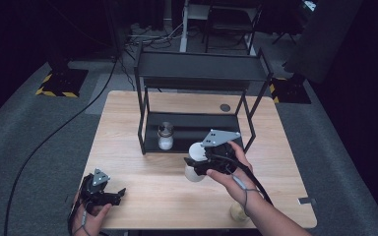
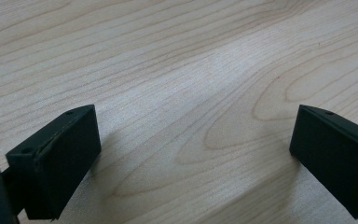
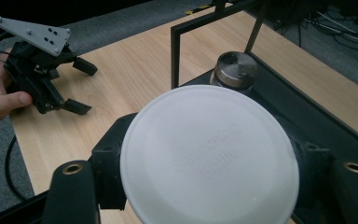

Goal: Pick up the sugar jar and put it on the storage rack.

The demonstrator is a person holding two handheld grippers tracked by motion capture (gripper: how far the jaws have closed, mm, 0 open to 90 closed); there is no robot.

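Looking down from the high view, a black two-tier shelf (image 1: 197,73) stands on the wooden surface (image 1: 142,172), and a glass jar with a metal lid (image 1: 165,135) sits on its lower tier. Just in front of the shelf, the right gripper (image 1: 197,164) pinches a white container (image 1: 195,155) above the surface. Well to the left of the shelf's front, near the surface's edge, the left gripper (image 1: 115,195) rests in a hand, fingers spread. From the left gripper view, its two black fingers (image 2: 56,163) stand wide apart over bare wood grain. From the right gripper view, the container's round white lid (image 3: 209,156) sits clamped between the fingers, with the jar (image 3: 235,70) just behind it on the shelf's lower tier.
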